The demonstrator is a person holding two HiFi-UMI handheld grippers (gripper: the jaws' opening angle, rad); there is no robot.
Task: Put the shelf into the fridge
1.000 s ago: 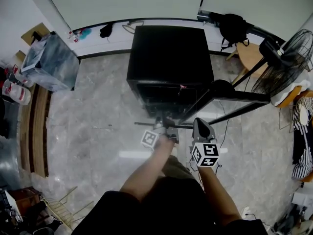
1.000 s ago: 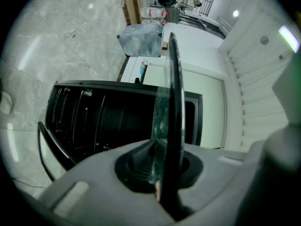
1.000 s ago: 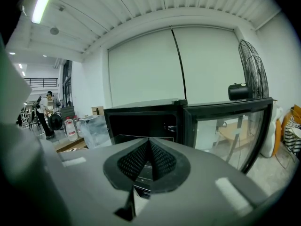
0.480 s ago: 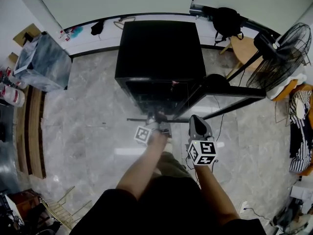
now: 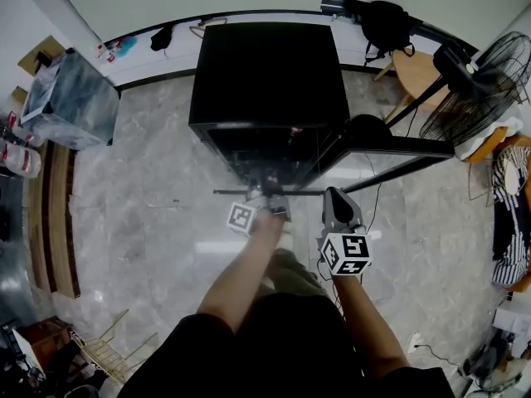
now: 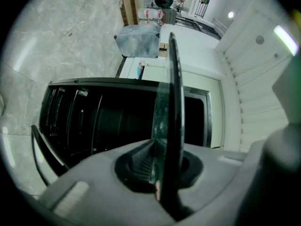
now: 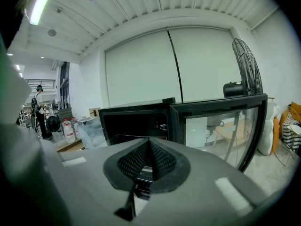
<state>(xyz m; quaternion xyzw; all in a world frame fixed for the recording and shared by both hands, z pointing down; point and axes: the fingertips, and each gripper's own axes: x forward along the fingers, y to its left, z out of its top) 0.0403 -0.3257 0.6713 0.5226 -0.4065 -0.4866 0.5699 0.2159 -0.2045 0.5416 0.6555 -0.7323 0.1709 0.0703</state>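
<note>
The black fridge (image 5: 270, 73) stands ahead of me with its glass door (image 5: 390, 146) swung open to the right. My left gripper (image 5: 270, 192) is shut on the near edge of the shelf (image 5: 232, 192), a glass pane with a dark rim, held level just outside the fridge mouth. In the left gripper view the shelf (image 6: 173, 102) runs out edge-on from between the jaws of the left gripper (image 6: 164, 161) toward the dark fridge (image 6: 94, 121). My right gripper (image 5: 336, 207) hangs to the right of the shelf, apart from it. The right gripper (image 7: 149, 160) is shut on nothing and faces the fridge (image 7: 136, 121) and its door (image 7: 221, 126).
A standing fan (image 5: 477, 89) and a round wooden table (image 5: 419, 89) are at the right, past the door. A plastic-wrapped box (image 5: 62, 102) and bottles (image 5: 12, 156) sit at the left. A wire rack (image 5: 108, 351) lies at the lower left on the grey marble floor.
Both grippers and the shelf have edged a little closer to the fridge mouth. The left grip on the shelf is unchanged and the right gripper stays shut.
</note>
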